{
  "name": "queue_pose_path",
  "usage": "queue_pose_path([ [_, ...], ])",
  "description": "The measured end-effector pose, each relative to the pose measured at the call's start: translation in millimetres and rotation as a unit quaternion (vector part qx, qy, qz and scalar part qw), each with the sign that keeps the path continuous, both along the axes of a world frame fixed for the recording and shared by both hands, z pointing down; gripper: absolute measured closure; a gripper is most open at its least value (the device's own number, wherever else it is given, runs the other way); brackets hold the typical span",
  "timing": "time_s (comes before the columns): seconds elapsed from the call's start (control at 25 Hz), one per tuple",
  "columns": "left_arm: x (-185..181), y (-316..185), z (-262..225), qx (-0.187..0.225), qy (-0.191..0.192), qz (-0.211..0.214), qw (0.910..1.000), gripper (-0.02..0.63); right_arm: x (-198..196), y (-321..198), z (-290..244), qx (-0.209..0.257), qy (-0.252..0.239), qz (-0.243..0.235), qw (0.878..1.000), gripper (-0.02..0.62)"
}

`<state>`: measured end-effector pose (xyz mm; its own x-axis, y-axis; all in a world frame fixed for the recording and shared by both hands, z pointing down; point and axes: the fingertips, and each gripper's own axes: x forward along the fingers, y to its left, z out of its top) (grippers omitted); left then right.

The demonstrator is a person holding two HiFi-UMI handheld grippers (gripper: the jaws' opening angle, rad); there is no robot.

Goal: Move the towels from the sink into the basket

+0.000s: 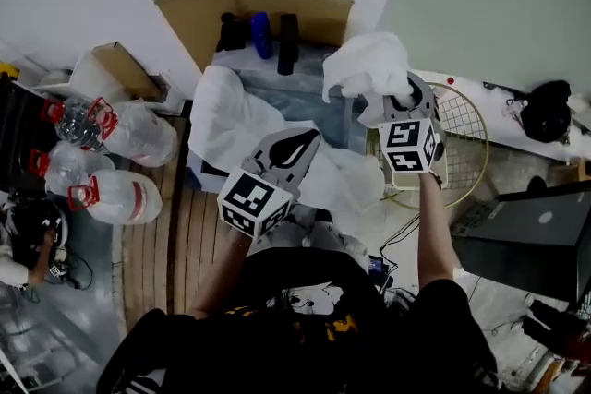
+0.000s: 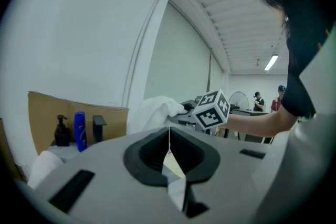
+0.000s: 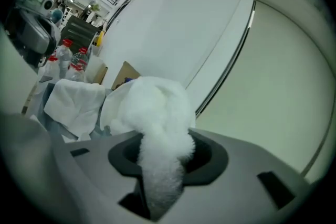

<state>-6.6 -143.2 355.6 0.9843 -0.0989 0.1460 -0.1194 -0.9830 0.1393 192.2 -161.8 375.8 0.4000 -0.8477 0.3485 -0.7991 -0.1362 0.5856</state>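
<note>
Towel [image 1: 365,65], white and bunched: pinched in the right claw [image 1: 388,101], jaws partly closed on its fluffy tail, held in the air over the right edge of the sink [image 1: 309,106]. Wire basket [image 1: 466,120] at 4 o'clock from it, just beside the sink. More white towels [image 1: 226,115] draped over the sink's rim, from 9 o'clock round to 6 o'clock. Left claw [image 1: 297,143] at 7 o'clock from the held towel, jaws pressed together, gripping nothing, above the draped towels. Blue bottle [image 1: 261,34] at 10 o'clock, against cardboard [image 1: 199,18].
</note>
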Motion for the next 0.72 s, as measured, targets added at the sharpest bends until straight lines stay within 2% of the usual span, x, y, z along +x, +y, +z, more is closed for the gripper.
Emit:
queue_pose_path([
  [0.16, 26, 24, 2, -0.005, 0.004, 0.060, 0.9982, 0.595, 19, 49, -5, 0.007, -0.003, 0.060, 0.998, 0.443],
  [0.32, 57, 50, 3, -0.008, 0.006, 0.102, 0.9947, 0.595, 46, 94, 7, 0.002, -0.015, 0.107, 0.994, 0.443],
  [0.48, 97, 74, 3, -0.007, 0.002, 0.130, 0.9915, 0.595, 80, 138, 28, -0.006, -0.040, 0.144, 0.989, 0.443],
  [0.72, 159, 106, 5, -0.003, -0.007, 0.155, 0.9878, 0.595, 128, 186, 79, -0.025, -0.089, 0.173, 0.981, 0.443],
])
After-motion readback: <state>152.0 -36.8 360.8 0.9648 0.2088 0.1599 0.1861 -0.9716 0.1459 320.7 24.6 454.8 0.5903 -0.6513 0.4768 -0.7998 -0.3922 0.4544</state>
